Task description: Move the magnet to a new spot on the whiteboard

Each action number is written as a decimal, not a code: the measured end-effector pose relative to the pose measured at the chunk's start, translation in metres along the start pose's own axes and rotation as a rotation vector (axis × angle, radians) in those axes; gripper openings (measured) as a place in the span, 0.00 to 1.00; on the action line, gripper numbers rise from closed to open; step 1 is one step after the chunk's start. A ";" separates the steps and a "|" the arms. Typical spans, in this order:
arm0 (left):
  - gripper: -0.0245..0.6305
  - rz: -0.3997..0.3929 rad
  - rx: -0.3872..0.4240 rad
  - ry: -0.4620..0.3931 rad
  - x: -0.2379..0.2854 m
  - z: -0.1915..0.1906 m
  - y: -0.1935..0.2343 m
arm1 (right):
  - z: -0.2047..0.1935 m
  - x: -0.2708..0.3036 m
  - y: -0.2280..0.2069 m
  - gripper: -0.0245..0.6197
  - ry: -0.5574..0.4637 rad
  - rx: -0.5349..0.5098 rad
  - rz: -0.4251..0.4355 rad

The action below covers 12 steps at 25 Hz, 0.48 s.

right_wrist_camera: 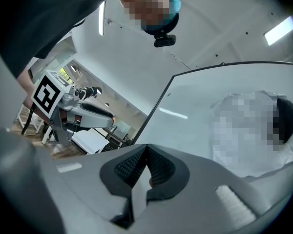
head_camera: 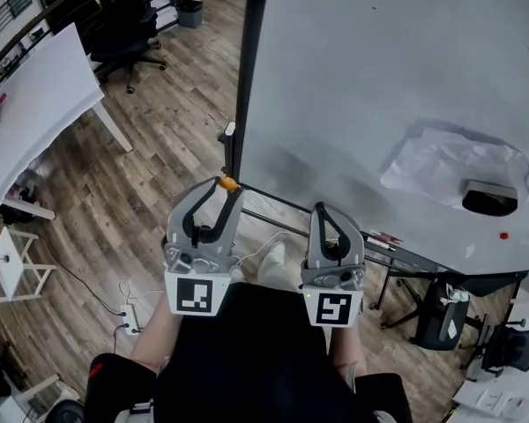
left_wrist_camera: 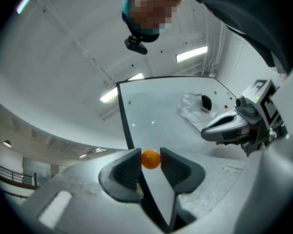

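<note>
The magnet (left_wrist_camera: 151, 159) is a small orange ball, pinched between the two pads of my left gripper (left_wrist_camera: 151, 161). In the head view this gripper (head_camera: 227, 186) holds the magnet (head_camera: 229, 183) at the lower left edge of the whiteboard (head_camera: 370, 77), by its dark frame. My right gripper (head_camera: 319, 208) hovers just to the right, below the board's bottom edge, jaws shut with no gap. In its own view the right gripper (right_wrist_camera: 146, 165) shows pads pressed together in front of the whiteboard (right_wrist_camera: 210, 96). The left gripper (right_wrist_camera: 88, 112) appears at that view's left.
A crumpled clear sheet (head_camera: 454, 166) with a black eraser (head_camera: 489, 197) sticks to the board's right side; a small red magnet (head_camera: 503, 235) sits below it. A white table (head_camera: 35, 104), an office chair (head_camera: 128, 25) and a floor power strip (head_camera: 129, 320) lie left.
</note>
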<state>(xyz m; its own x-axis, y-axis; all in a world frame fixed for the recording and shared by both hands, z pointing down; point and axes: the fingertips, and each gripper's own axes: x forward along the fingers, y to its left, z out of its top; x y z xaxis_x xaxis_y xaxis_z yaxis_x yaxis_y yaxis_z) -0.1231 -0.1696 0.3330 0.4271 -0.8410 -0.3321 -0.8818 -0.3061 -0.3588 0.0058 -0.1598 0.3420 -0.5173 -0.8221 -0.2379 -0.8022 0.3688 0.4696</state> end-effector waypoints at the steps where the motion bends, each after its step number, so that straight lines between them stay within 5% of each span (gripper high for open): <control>1: 0.23 0.000 0.001 0.002 -0.001 -0.001 0.000 | 0.000 0.001 0.000 0.04 0.000 0.001 0.001; 12: 0.23 0.007 0.007 0.026 -0.012 -0.008 -0.002 | 0.000 0.004 0.000 0.04 -0.008 0.010 0.003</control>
<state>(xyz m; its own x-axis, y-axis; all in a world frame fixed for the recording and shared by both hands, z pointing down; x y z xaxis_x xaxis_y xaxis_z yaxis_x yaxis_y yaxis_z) -0.1285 -0.1624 0.3444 0.4158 -0.8543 -0.3118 -0.8832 -0.2975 -0.3626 0.0045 -0.1631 0.3413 -0.5222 -0.8173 -0.2434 -0.8035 0.3759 0.4616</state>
